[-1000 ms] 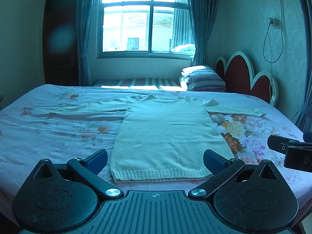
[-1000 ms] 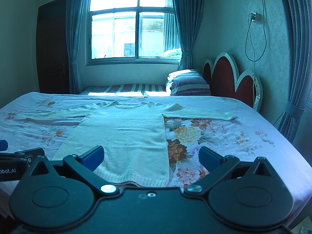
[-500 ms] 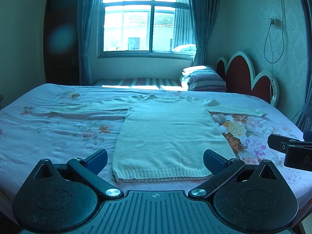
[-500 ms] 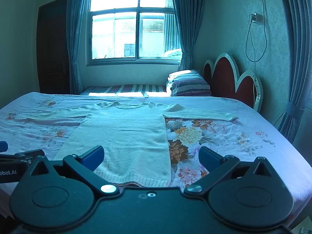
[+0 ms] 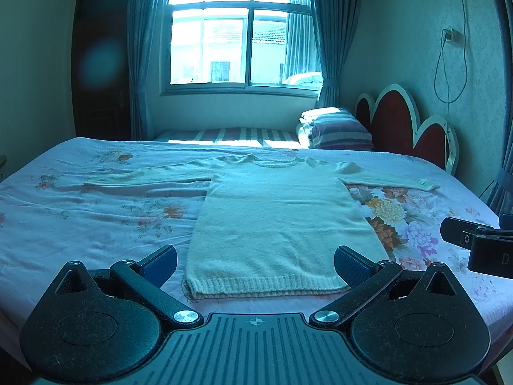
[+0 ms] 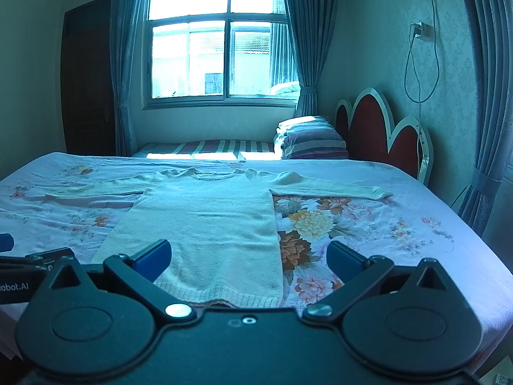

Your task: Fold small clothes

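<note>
A small cream knitted sweater (image 5: 275, 221) lies flat on the bed, hem toward me, both sleeves spread out sideways. It also shows in the right wrist view (image 6: 208, 224). My left gripper (image 5: 255, 264) is open and empty, hovering just before the hem at the bed's near edge. My right gripper (image 6: 249, 256) is open and empty, over the hem's right corner. The right gripper also shows at the right edge of the left wrist view (image 5: 474, 243); the left gripper shows at the left edge of the right wrist view (image 6: 22, 266).
The bed has a floral sheet (image 5: 80, 224). Striped folded bedding (image 5: 336, 128) lies at the far right beside a red headboard (image 5: 404, 128). A window with curtains (image 5: 237, 32) is behind. A cable hangs on the right wall (image 5: 449, 64).
Both grippers have drifted very slightly; the view has shifted a little. The sweater has not moved and both grippers stay open.
</note>
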The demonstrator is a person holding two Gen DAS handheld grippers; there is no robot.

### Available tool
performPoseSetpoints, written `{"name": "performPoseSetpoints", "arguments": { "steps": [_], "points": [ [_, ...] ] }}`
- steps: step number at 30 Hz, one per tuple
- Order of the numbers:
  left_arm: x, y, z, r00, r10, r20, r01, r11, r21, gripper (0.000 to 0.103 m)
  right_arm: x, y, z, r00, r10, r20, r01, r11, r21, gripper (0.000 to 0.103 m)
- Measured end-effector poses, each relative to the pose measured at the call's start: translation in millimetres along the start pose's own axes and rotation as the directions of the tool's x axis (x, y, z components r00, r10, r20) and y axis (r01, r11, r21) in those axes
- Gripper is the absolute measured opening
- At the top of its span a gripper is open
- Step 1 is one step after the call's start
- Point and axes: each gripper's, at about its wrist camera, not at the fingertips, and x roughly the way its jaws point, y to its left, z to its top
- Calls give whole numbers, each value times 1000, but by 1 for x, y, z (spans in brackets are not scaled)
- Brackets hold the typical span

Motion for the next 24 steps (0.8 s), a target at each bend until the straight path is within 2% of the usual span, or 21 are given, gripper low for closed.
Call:
{"name": "performPoseSetpoints", "arguments": {
  "steps": [24],
  "points": [
    [1, -2, 1, 1000, 4, -1, -4, 1000, 8, 103, 1, 0, -2, 1000, 9, 2, -9, 1000, -1, 103]
  ]
}}
